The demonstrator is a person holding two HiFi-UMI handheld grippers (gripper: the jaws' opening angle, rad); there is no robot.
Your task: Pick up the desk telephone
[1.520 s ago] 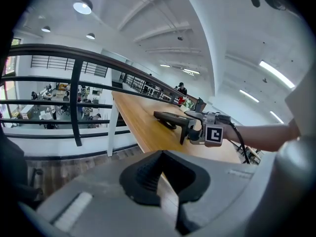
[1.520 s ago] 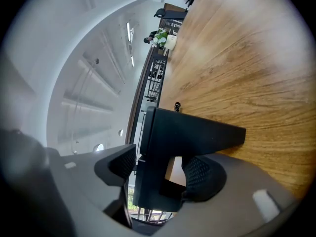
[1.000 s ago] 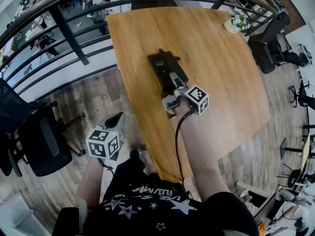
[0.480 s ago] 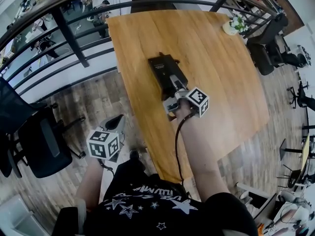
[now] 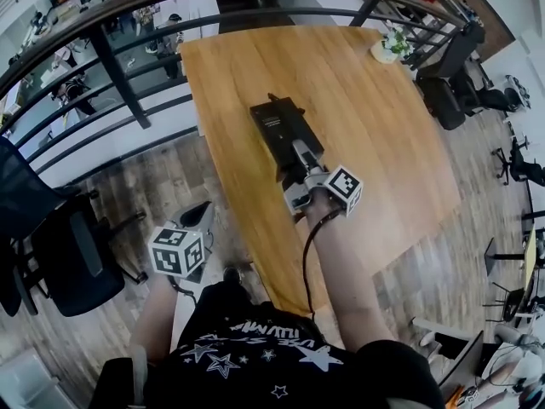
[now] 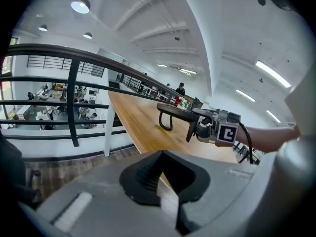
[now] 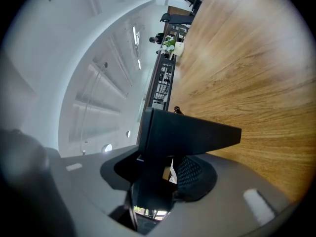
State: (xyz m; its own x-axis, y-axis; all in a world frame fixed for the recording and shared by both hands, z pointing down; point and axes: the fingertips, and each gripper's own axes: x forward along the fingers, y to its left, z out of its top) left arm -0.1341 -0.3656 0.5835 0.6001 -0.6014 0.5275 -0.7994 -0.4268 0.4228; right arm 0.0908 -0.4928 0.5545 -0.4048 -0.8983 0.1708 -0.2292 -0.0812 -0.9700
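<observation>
The wooden tabletop [image 5: 383,143] fills the upper middle of the head view. The desk telephone [image 5: 277,126] is raised just off it at centre, its near end clamped in the right tongs [image 5: 300,156], whose jaws have just been closing. Lift it level and slowly, as the coiled cord [image 6: 165,122] dangles beneath. The left tongs [image 5: 200,216], lower left, are closed on nothing, and the railing [image 5: 111,66] and potted plant [image 5: 387,45] stand well clear.

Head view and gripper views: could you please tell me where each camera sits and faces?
Head view: on the person's head, facing steeply down at table, telephone, forearms, left gripper, right gripper.
Left gripper view: on the left gripper, facing across the table toward the right gripper; own jaws shut.
Right gripper view: on the right gripper, facing along the table; own jaws clamp the telephone.
Shared: head and left gripper views show the held telephone.
</observation>
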